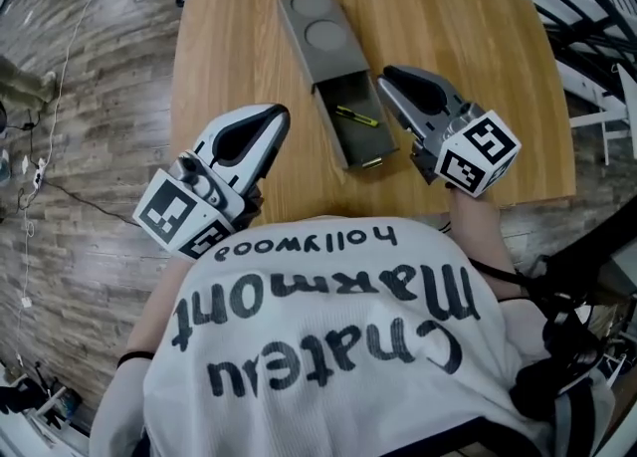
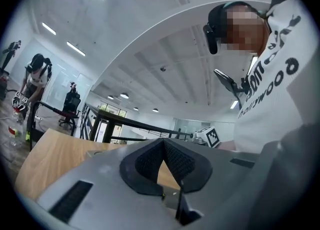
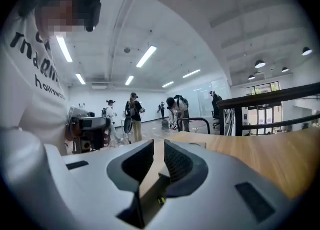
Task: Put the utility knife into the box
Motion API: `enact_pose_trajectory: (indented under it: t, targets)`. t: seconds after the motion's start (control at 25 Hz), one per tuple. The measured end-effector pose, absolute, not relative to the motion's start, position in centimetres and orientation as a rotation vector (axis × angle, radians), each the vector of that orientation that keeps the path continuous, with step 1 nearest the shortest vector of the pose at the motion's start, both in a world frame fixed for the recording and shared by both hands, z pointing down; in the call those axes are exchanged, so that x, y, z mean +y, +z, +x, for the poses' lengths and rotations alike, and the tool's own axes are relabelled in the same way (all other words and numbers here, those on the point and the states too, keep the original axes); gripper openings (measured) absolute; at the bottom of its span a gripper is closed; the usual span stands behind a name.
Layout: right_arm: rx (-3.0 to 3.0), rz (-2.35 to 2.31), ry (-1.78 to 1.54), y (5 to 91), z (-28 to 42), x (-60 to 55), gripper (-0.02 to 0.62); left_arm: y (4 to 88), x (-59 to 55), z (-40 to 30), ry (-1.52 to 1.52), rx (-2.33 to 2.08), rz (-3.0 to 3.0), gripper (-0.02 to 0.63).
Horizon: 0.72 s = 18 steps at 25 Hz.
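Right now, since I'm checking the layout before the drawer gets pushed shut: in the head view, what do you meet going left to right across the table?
left gripper → box, its drawer open with the utility knife lying inside → right gripper

A big open lab hall: strip lights [image 3: 146, 56] overhead, cables [image 1: 85, 204] trailing over the plank floor [image 1: 90, 116], other people [image 3: 132, 116] busy at their own work.

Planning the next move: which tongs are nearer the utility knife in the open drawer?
Right. The right tongs are just right of the drawer, beside the utility knife; the left tongs are farther off, to the drawer's left.
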State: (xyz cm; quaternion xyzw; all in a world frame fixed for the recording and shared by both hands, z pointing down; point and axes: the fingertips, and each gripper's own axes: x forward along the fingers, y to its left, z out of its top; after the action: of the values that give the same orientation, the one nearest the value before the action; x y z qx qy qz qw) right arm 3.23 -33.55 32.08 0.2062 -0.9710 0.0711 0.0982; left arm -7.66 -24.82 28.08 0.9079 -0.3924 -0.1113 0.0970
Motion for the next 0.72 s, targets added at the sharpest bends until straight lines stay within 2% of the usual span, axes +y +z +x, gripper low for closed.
enact_pose_trajectory:
  t: [0.24, 0.48, 0.72]
  targets:
    - [-3.033, 0.552, 0.324, 30.3, 10.2, -27.1, 0.067, 27.1, -20.5, -0.7, -0.332, -1.150, 2.713, 0.006]
    - [-2.997, 0.589, 0.335, 30.9, 8.7, -28.2, 0.067, 29.3, -23.8, -3.4, -0.283, -1.219, 2.600, 0.006]
    - [-3.004, 0.653, 0.358, 30.6, 11.3, -26.1, 0.035, 29.0, -21.7, -1.0, -0.288, -1.161, 2.616, 0.006]
